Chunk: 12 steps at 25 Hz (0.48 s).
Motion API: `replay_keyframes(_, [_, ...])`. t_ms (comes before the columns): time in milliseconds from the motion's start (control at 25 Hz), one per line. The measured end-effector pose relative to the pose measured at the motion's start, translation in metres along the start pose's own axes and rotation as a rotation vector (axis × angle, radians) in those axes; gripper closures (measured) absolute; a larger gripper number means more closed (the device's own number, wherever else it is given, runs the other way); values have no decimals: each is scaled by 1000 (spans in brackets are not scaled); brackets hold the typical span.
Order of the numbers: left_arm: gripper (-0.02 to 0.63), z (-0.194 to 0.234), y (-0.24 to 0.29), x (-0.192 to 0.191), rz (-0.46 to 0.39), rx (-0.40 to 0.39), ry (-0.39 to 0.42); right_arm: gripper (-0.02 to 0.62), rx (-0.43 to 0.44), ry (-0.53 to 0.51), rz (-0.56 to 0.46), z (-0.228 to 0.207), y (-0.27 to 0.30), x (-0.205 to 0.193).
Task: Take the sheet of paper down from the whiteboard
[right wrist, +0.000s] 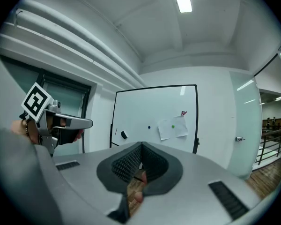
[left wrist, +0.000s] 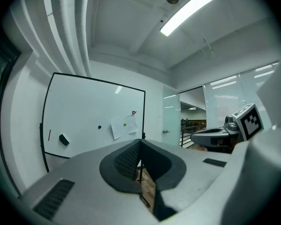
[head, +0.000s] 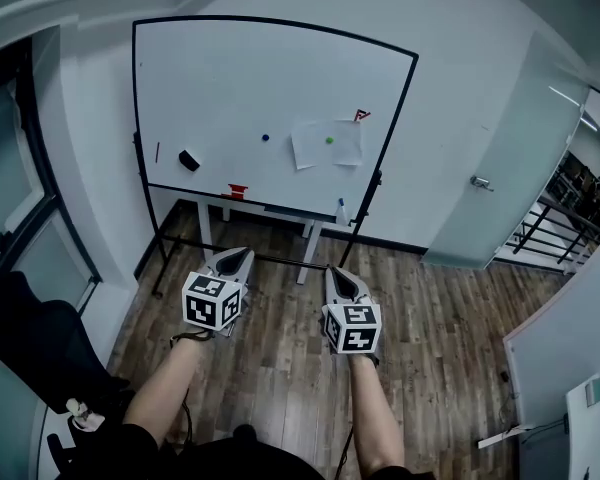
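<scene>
A white sheet of paper [head: 326,144] hangs on the whiteboard [head: 230,88], pinned by a green magnet [head: 329,140]. The sheet [left wrist: 123,126] also shows far ahead in the left gripper view, and the same sheet [right wrist: 173,127] in the right gripper view. My left gripper [head: 236,258] and right gripper [head: 339,279] are held level side by side, well short of the board, both pointing at it. Both are shut with nothing between the jaws. In its own view the left gripper [left wrist: 140,142] has its jaws pressed together, and so does the right gripper [right wrist: 141,146].
On the board are a blue magnet [head: 265,138], a black eraser [head: 188,160], a red marker [head: 157,153] and a red-edged clip [head: 361,115]. A red object [head: 237,191] sits on the tray. A white table [head: 265,220] stands under the board. A glass door [head: 500,168] is to the right.
</scene>
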<state>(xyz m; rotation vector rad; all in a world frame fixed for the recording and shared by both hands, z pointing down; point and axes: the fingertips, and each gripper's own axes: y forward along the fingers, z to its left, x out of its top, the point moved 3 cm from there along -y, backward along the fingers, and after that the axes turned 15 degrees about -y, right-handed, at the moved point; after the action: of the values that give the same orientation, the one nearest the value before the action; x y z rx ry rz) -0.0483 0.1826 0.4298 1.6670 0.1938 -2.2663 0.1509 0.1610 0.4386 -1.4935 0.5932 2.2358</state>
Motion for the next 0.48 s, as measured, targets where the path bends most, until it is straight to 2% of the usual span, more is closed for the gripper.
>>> replay_keyframes(240, [584,22,21,3,9,-14,-7,571,-16,5,14,-4,27,-4])
replay_keyframes(480, [585,35,49,-9,44,-23,-14,571,-34,37,31,-18,49,-21])
